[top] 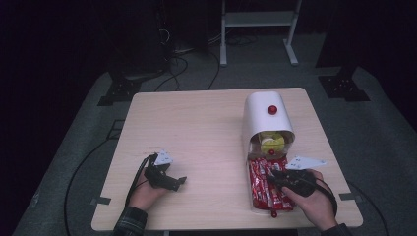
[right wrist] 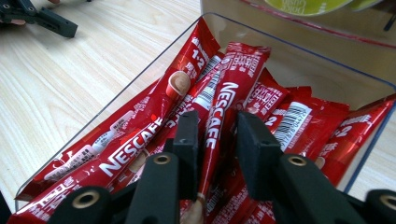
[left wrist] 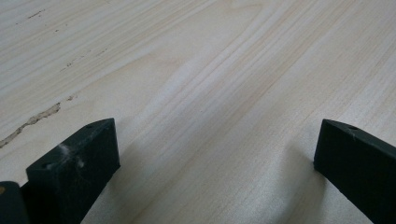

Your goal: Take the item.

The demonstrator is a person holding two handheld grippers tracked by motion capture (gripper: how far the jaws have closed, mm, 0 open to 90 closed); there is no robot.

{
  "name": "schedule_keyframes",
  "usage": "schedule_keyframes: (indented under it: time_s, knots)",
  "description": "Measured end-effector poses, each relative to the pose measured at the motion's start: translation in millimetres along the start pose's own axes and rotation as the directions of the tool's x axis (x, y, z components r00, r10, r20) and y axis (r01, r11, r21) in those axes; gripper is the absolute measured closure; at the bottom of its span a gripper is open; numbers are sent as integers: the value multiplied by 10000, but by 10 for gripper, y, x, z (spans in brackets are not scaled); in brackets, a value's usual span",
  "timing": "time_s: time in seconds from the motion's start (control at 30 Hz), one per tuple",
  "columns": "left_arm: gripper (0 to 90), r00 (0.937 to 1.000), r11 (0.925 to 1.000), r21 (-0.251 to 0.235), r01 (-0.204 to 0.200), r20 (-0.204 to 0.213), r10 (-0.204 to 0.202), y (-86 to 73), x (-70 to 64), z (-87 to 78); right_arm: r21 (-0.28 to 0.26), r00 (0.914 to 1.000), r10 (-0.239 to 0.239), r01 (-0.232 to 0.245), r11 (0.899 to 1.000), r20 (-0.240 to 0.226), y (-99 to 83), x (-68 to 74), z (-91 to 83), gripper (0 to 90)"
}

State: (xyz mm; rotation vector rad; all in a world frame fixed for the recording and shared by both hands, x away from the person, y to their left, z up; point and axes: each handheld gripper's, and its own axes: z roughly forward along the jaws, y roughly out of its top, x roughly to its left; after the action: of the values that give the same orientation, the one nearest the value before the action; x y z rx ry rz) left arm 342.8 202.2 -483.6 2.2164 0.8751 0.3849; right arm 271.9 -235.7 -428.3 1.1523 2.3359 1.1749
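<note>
While clamped on one red sachet [right wrist: 219, 121], right gripper [right wrist: 217, 135] sits over tray [right wrist: 299, 60]. Sachet's long axis runs along the jaws (away from camera). Left gripper [left wrist: 217, 154] spread wide above bare table [left wrist: 210, 70].

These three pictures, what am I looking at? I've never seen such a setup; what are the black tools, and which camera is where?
A person sits at a wooden table with a hand-held two-jaw gripper in each hand. The high view looks down from above; the other two cameras ride on the grippers. The left gripper hangs open over bare wood. The right gripper has its jaws around one red Nescafé stick in a clear drawer pulled from a white dispenser, though full closure is unclear. Yellow-green capsules sit inside.
</note>
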Motion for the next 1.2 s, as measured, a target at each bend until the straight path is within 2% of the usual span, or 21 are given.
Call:
schedule_keyframes:
  time_s: [0.1, 0.2, 0.87, 1.2]
  knots:
    - [0, 10000, 10000, 1, 2, 1, -2, 0, 0, 0, -84, 9998, 82, -84, 9999, -200, 8, -7, -22, 777]
    - [0, 10000, 10000, -2, 5, 1, -5, 0, 0, 0, -143, 9998, 49, -51, 9999, -168, 18, -9, -47, 804]
    - [0, 10000, 10000, -12, 6, 0, -6, 0, 0, 1, -280, 9988, 220, -232, 9993, -433, 34, -70, -236, 826]
    - [0, 10000, 10000, -1, 2, 1, -2, 0, 0, 0, -396, 9988, 370, -383, 9985, -316, -12, -150, -352, 826]
